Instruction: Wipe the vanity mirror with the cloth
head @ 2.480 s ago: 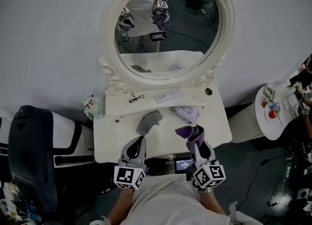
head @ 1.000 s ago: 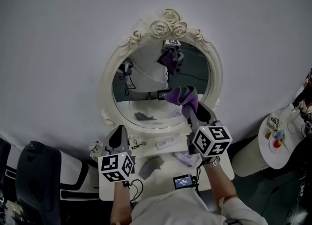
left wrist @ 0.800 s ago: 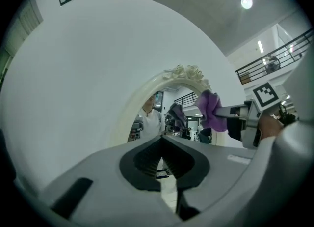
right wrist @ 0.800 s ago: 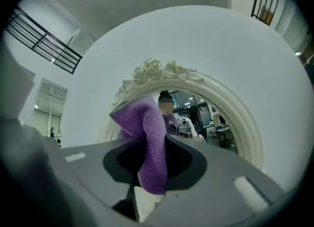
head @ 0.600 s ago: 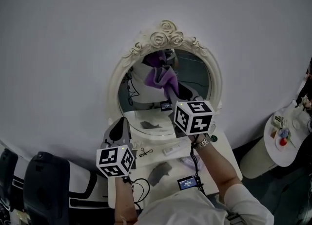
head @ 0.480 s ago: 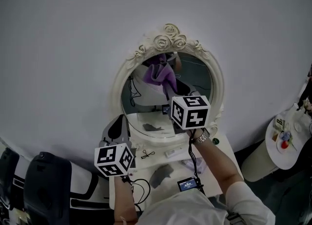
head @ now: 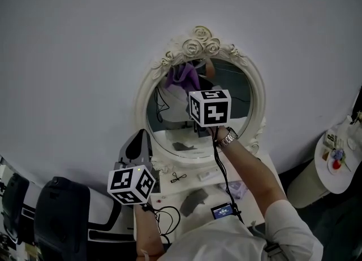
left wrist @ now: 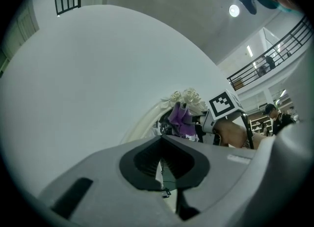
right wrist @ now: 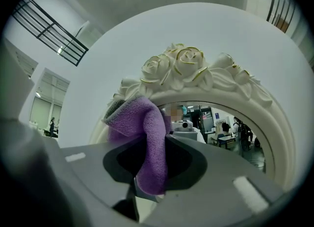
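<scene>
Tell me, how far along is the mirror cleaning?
Done: the purple cloth is clamped in the right gripper. In hand: it is up at the top of the mirror, below the roses. Left: apparently the rest of it; the left gripper hangs idle.

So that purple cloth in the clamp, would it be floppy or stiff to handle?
Probably floppy: the purple cloth folds and droops where the right gripper pinches it. Its fuzzy surface suggests it's light and unlikely to slip. Pressed on the mirror, it would likely squash flat.
</scene>
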Motion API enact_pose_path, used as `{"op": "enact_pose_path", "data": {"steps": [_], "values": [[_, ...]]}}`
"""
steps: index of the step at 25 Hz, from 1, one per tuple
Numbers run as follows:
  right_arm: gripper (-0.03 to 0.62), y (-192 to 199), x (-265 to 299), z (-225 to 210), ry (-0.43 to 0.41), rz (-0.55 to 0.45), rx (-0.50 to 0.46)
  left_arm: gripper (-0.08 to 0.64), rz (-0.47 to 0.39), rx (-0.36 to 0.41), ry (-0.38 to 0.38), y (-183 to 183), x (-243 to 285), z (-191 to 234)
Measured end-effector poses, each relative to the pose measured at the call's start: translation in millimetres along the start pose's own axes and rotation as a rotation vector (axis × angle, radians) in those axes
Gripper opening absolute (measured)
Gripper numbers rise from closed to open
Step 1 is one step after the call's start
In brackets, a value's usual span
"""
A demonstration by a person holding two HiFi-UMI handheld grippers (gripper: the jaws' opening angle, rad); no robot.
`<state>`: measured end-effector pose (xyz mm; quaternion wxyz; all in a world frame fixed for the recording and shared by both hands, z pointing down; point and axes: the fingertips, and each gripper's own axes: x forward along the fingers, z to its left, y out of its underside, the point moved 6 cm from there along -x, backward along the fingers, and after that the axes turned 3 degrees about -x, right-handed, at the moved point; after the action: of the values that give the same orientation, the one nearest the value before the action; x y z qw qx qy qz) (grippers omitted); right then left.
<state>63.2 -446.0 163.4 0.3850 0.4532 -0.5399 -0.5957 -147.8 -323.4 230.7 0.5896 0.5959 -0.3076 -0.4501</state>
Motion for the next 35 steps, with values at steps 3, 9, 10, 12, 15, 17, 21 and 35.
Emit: {"op": "enact_pose_path", "data": {"steps": [3,9,10,12,15,17,21,35], "values": [[0.107,-3,-3,-9,0.011,-0.008,0.007,0.003,0.013,0.007,0.019,3,4,-4],[0.11,0,-14,-47,0.083,-0.013,0.012,0.003,0.029,-0.007,0.058,12,13,-13],[0.11,1,-17,-54,0.097,-0.012,0.013,0.003,0.031,-0.01,0.069,13,14,-16],[0.11,3,-23,-68,0.13,-0.006,0.009,0.003,0.034,-0.011,0.093,15,17,-23],[0.11,7,-34,-90,0.188,0.0,-0.005,0.003,0.039,-0.009,0.118,18,20,-33],[0.11,12,-41,-106,0.234,0.005,-0.022,0.003,0.047,-0.017,0.128,22,21,-37],[0.11,23,-53,-132,0.289,0.027,-0.022,0.003,0.063,-0.028,0.141,31,20,-45],[0.112,48,-58,-77,0.183,-0.022,0.073,0.003,0.083,-0.002,0.039,38,0,-24]]}}
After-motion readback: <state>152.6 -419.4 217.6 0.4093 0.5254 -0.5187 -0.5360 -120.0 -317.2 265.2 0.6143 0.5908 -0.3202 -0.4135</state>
